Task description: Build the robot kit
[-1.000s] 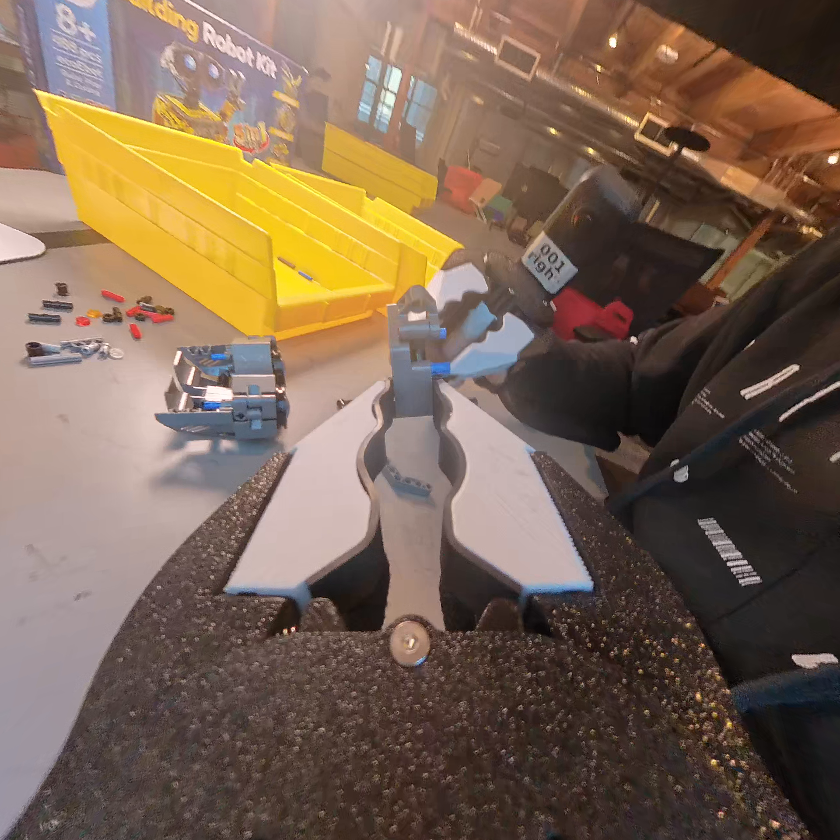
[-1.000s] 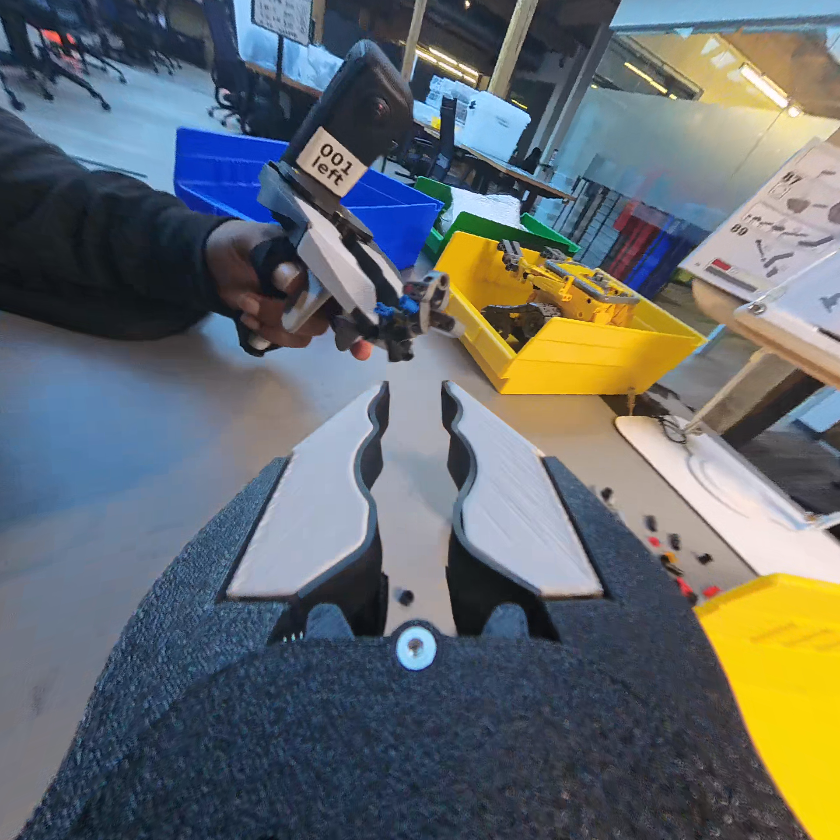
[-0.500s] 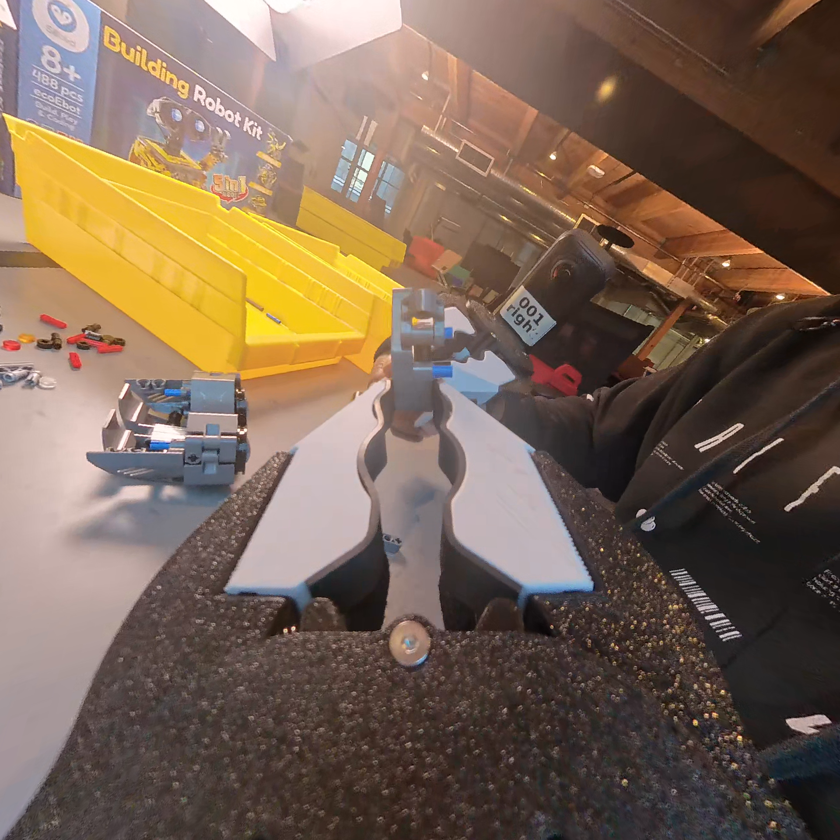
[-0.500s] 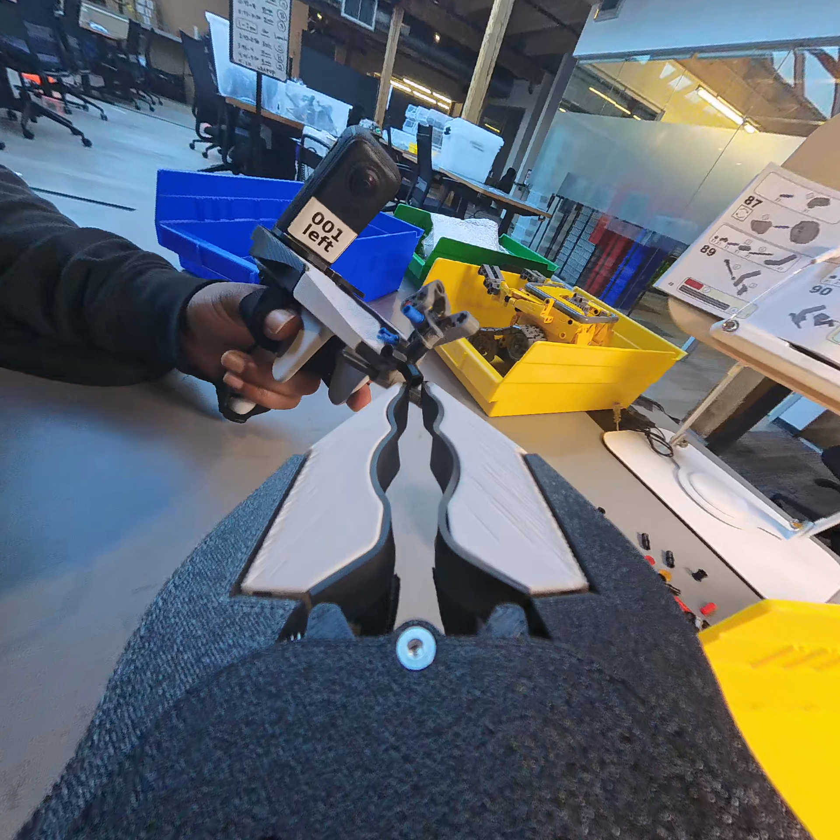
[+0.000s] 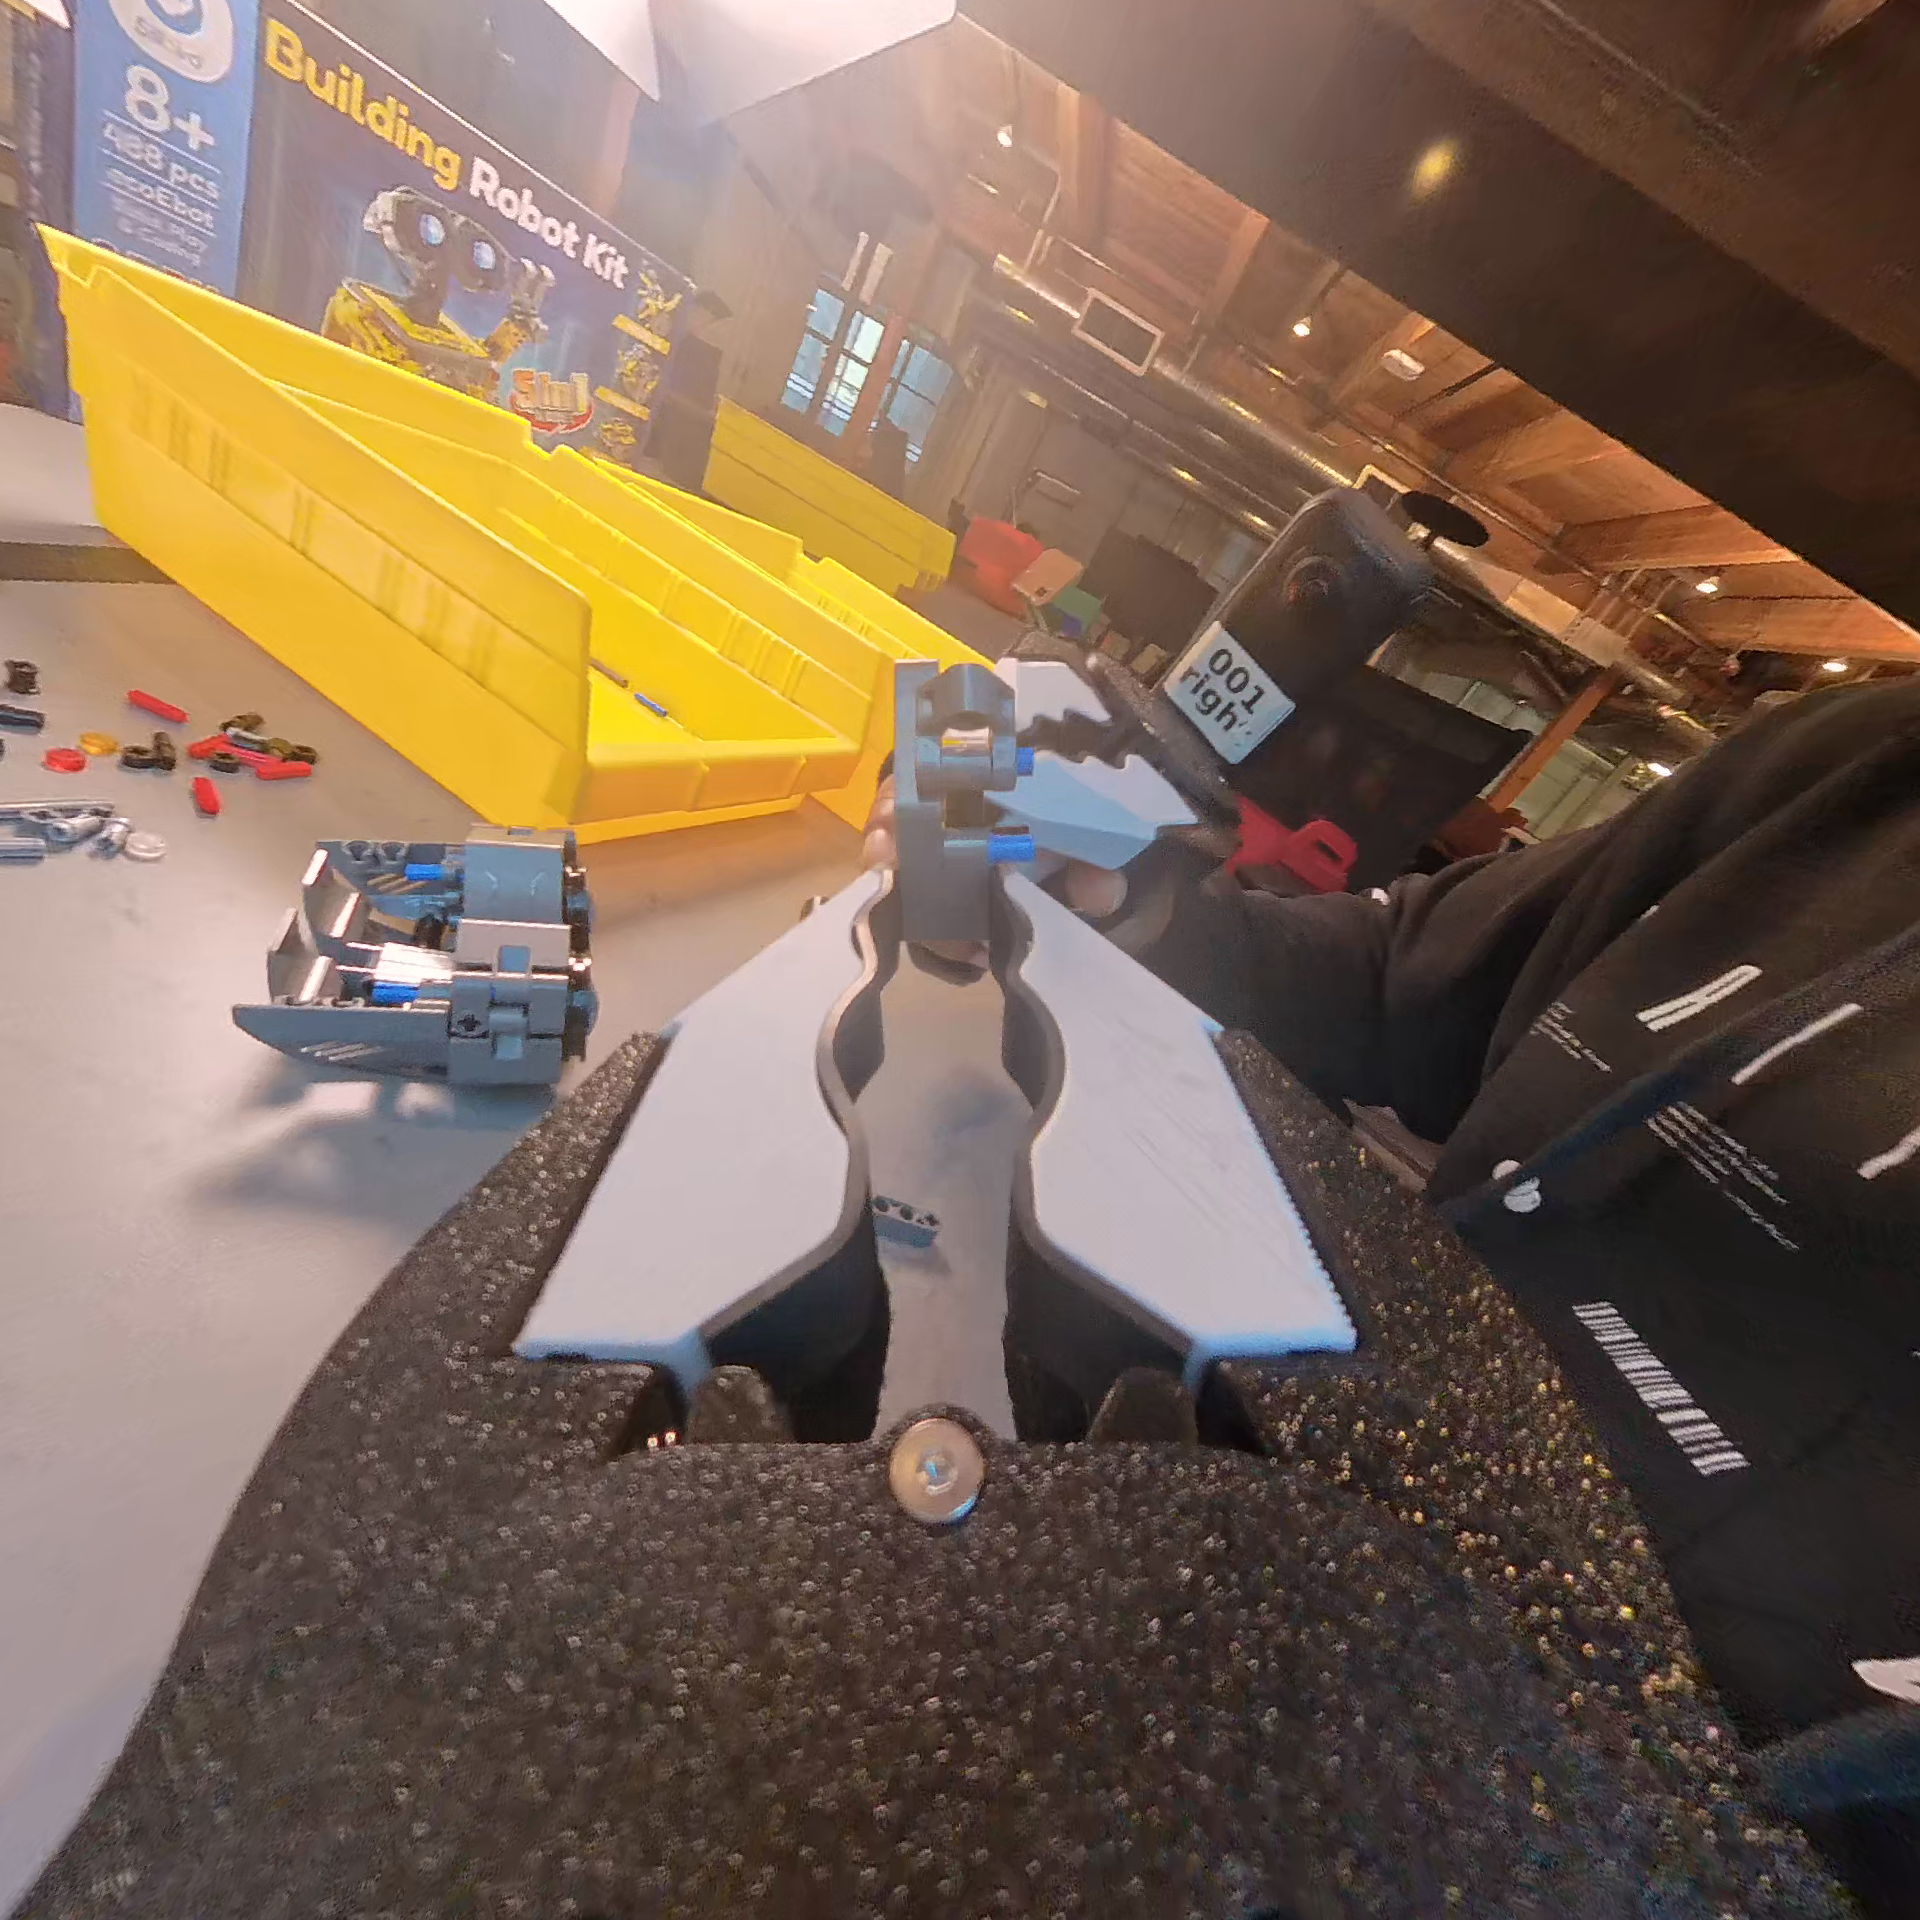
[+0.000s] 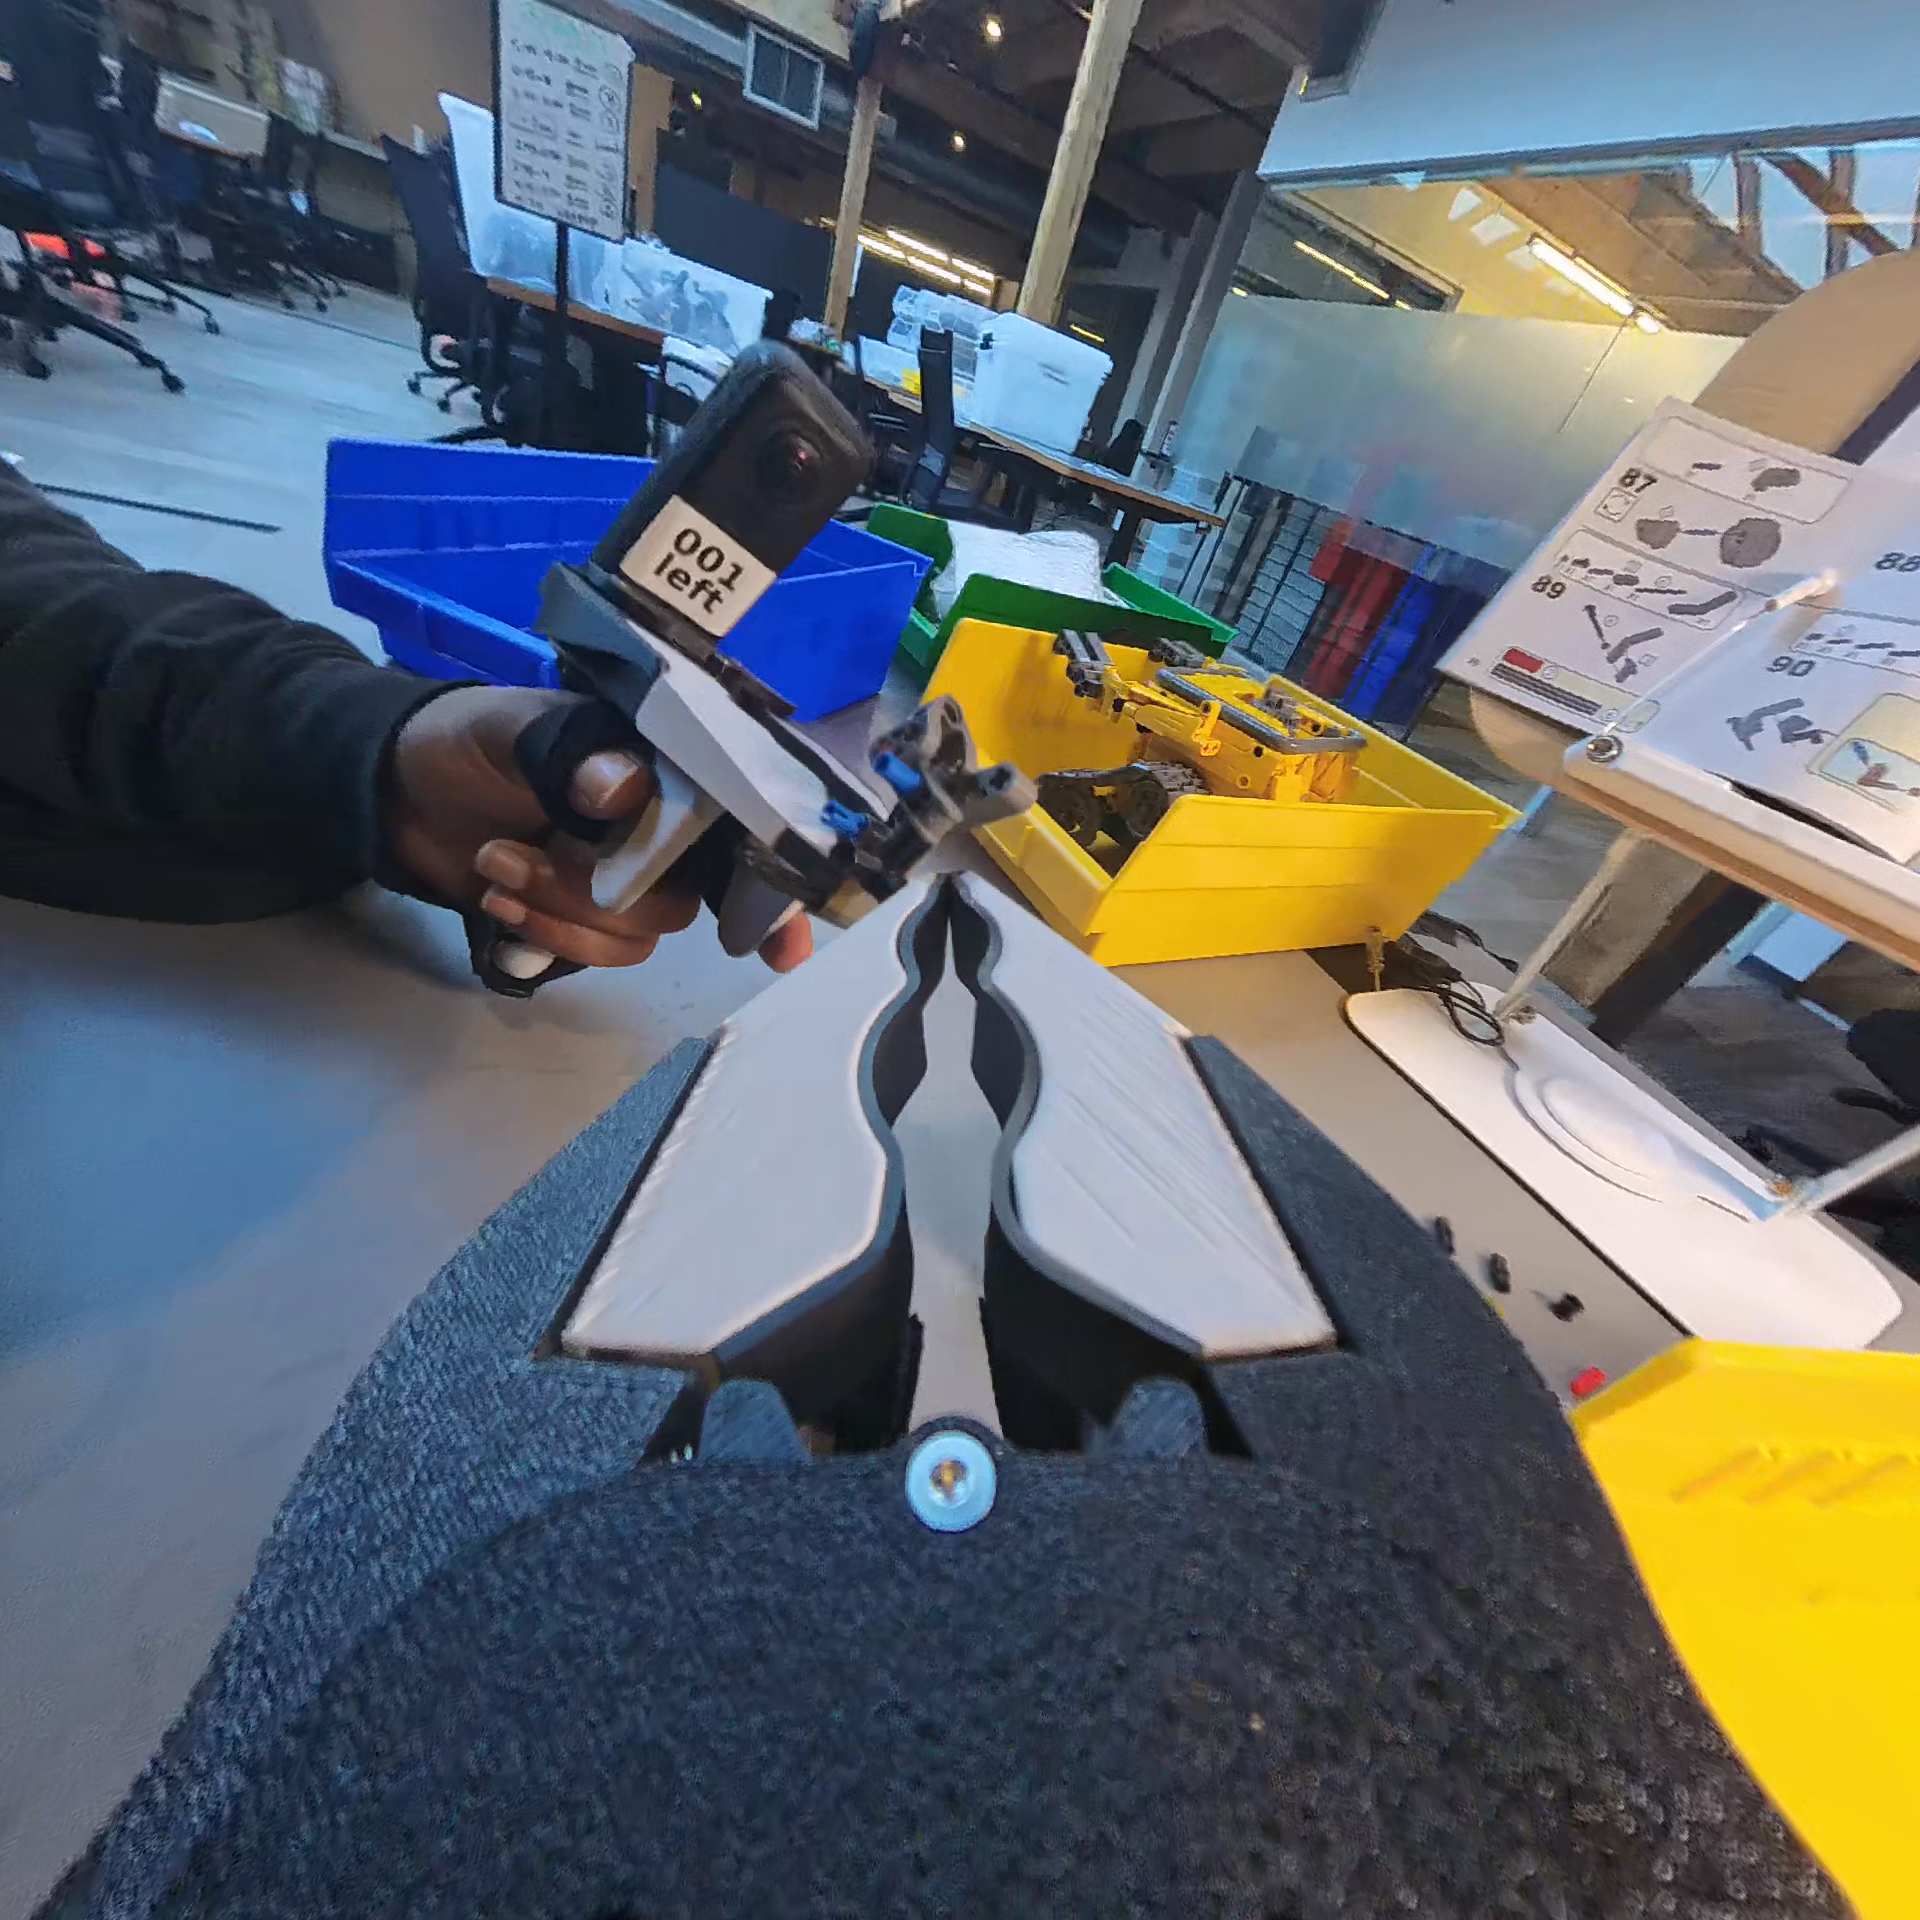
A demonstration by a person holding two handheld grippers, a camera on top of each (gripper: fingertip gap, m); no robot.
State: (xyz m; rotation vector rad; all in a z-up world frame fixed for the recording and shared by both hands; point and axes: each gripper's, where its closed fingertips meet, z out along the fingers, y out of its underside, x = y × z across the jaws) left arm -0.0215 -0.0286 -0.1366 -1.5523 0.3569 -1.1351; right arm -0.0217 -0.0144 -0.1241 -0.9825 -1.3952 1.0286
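Left hand-held gripper: I clamp the grey piece.
Right hand-held gripper: mine, tips together, empty, touching that piece.

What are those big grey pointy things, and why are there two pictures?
Those are hand-held grippers, like big tongs, one in each of a person's hands. Each carries a camera looking along its two fingers, so each picture shows one gripper's view.

The left gripper pinches a small grey brick piece with blue pins. The right gripper is closed, its tips right by that piece; whether it is touching I cannot tell.

On the grey table lie a bigger grey brick assembly, small loose parts and yellow bins. One yellow bin holds a yellow brick vehicle. An instruction booklet stands at the right.
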